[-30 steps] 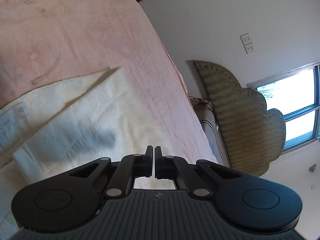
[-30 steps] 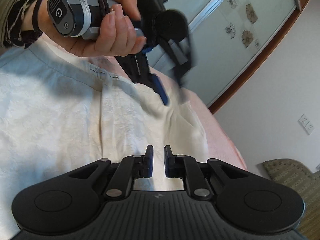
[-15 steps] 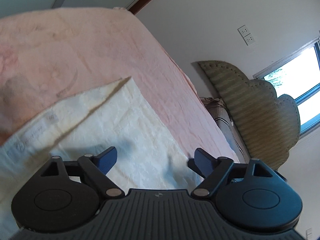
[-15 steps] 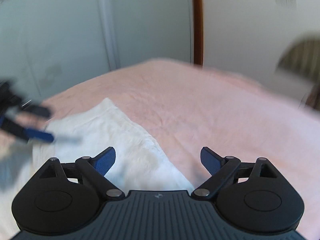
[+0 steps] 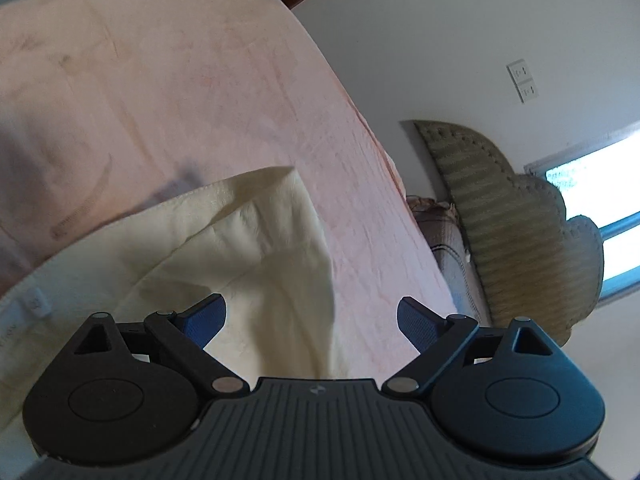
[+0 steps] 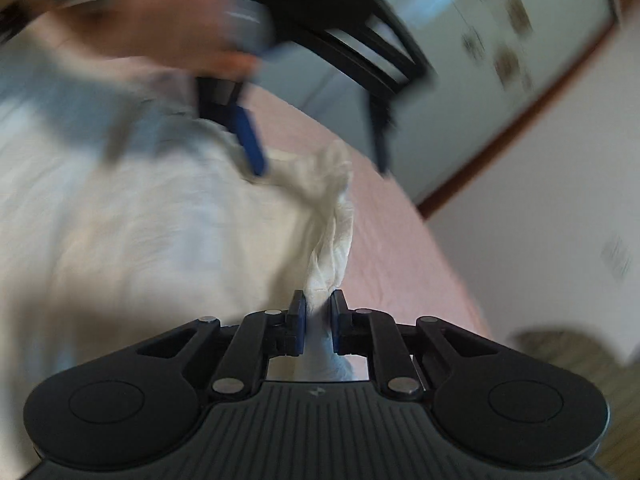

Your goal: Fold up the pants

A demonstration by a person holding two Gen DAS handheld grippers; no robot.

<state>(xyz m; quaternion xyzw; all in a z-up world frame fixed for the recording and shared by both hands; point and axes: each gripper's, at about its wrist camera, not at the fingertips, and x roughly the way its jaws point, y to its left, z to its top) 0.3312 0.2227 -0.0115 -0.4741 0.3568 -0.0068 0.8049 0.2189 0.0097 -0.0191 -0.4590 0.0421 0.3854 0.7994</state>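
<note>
Right wrist view shows the biggest change: half a second ago the right tongs (image 6: 318,322) stood wide over the bare pink bedspread (image 6: 400,248), and now their blue pads are pinched narrow on a gathered ridge of the cream pants (image 6: 152,240), which rises in a twisted peak straight ahead of them. The picture is smeared by motion, so fine detail is lost, but the cloth between the pads is plain enough. Above it in the same view the person's left hand (image 6: 160,36) carries the left tongs (image 6: 316,152), whose jaws are spread wide, one blue pad hanging just over the cloth and the other over the bedspread. The left wrist view agrees: those tongs (image 5: 311,318) are wide and hold nothing, as they were half a second ago, though a full second ago they were closed. The pants lie on the bed below them, with one corner (image 5: 288,176) now lifted and curled into a hollow fold where it lay flat before. A label (image 5: 36,300) shows at the cloth's left edge. A padded headboard (image 5: 520,224) and a bright window (image 5: 600,200) stand beyond the bed. Judging from this, one edge is secured, and the left tongs probably need to take the raised corner so the fold can be carried over.
</note>
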